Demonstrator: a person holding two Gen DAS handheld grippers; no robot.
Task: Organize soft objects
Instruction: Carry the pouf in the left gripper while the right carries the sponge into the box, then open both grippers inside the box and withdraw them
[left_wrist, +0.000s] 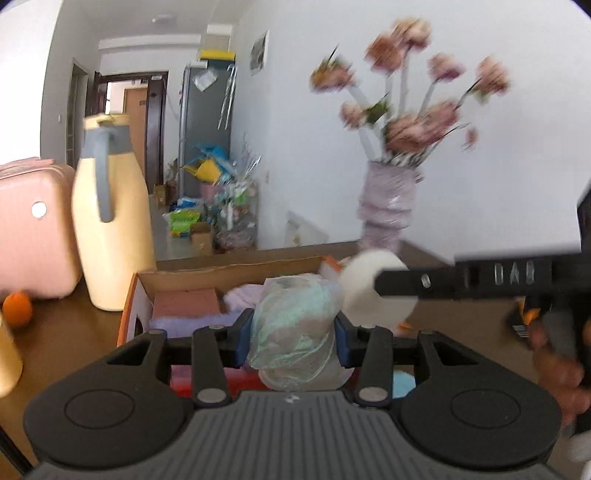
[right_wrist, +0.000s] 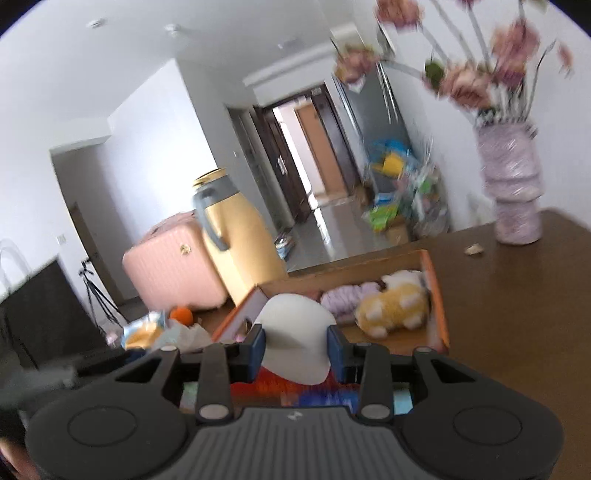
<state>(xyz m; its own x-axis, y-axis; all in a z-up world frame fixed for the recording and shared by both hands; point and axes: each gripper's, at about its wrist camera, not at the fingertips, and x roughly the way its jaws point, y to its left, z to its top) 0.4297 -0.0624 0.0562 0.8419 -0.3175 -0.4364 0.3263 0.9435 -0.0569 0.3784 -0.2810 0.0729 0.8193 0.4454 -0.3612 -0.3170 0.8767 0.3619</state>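
Landmark = cardboard box (right_wrist: 432, 291) on the brown table (right_wrist: 517, 314). Left of box: pink hard-shell suitcase (left_wrist: 33, 229), orange fruit (left_wrist: 16, 308), tall cream jug (left_wrist: 110, 221) with grey handle, all crowding the box's left wall. In box: lilac towel (right_wrist: 347, 297), yellow-white plush (right_wrist: 395, 308), pink block (left_wrist: 184, 301). Left gripper (left_wrist: 293, 336) clenched on a crinkly plastic-wrapped soft bundle (left_wrist: 295, 328), held over the box's near edge. Right gripper (right_wrist: 296, 349) clamped on a smooth white rounded pad (right_wrist: 295, 339), also above the near edge; its black finger crosses the left view on the right. Beyond the box's right corner: ribbed lilac vase (right_wrist: 513, 192) with pink flowers. Table right of box is bare.
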